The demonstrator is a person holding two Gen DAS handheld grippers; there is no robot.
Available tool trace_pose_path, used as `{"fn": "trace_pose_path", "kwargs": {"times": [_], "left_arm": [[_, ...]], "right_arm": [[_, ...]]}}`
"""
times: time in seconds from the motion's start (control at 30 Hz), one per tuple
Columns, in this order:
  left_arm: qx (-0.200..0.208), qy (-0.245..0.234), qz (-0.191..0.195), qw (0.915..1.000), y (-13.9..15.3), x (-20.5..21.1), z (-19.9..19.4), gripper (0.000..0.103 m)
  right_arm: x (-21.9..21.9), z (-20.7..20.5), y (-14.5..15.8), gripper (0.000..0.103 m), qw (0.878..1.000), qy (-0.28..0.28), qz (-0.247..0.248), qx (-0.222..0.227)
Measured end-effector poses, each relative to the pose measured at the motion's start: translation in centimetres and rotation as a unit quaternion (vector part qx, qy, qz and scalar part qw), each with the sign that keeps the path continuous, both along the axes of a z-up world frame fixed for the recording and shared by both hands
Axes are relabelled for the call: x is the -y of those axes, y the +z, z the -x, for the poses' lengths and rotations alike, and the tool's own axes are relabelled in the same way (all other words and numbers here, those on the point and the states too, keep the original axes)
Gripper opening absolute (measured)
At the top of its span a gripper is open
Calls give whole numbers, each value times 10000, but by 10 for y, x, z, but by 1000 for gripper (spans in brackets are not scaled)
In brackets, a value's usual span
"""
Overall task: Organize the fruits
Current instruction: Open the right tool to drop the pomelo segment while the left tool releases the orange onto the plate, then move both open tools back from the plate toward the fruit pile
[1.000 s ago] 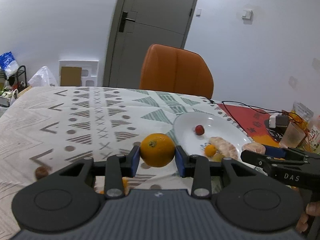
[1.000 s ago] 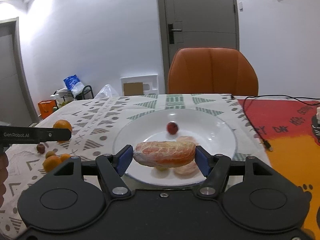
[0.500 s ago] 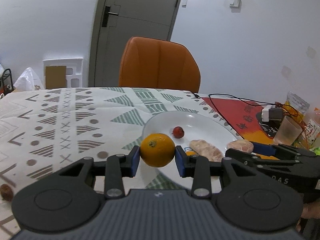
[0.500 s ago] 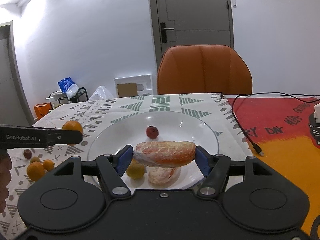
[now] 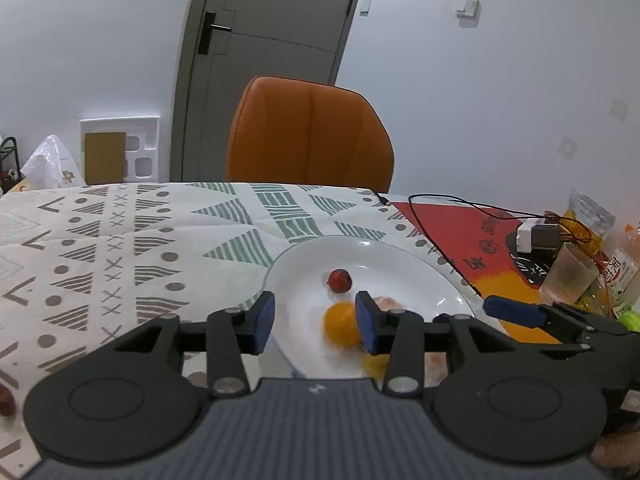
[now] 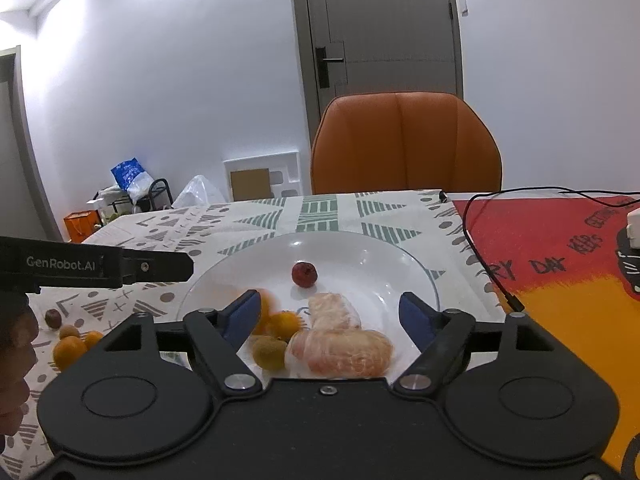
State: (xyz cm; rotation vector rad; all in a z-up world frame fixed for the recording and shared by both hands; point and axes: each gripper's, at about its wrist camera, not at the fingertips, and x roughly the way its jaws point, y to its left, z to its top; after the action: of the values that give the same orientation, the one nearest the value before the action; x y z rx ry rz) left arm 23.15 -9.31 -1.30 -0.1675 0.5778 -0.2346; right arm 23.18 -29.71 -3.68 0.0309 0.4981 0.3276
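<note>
Orange loose fruit (image 6: pixel 70 350) (right view only) lies off the plate (image 6: pixel 416 276); both grippers' jaws just opened, empty.

Black gripper (image 6: pixel 328 312), blue pads (image 6: pixel 240 314)

The orange (image 5: pixel 340 322) is blurred and partly hidden behind a blue pad at three o'clock. A dark fruit (image 5: pixel 6 400) is cut off at nine o'clock. A fruit (image 5: pixel 374 364) below stays half covered.
</note>
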Motion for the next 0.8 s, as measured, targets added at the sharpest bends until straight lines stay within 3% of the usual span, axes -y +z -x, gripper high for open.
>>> {"fn": "trace_pose_path", "kwargs": {"times": [0.43, 0.6, 0.8], "left_arm": [[-16, 319, -47, 9995, 7, -29, 41, 53], [54, 454, -119, 9989, 10, -36, 57, 78], [96, 531, -338, 9980, 12, -42, 73, 85]], "right_arm": [[-13, 35, 13, 85, 9999, 99, -81, 107], [-22, 46, 16, 88, 9997, 201, -95, 128], [-26, 57, 18, 96, 9991, 311, -261, 84]]}}
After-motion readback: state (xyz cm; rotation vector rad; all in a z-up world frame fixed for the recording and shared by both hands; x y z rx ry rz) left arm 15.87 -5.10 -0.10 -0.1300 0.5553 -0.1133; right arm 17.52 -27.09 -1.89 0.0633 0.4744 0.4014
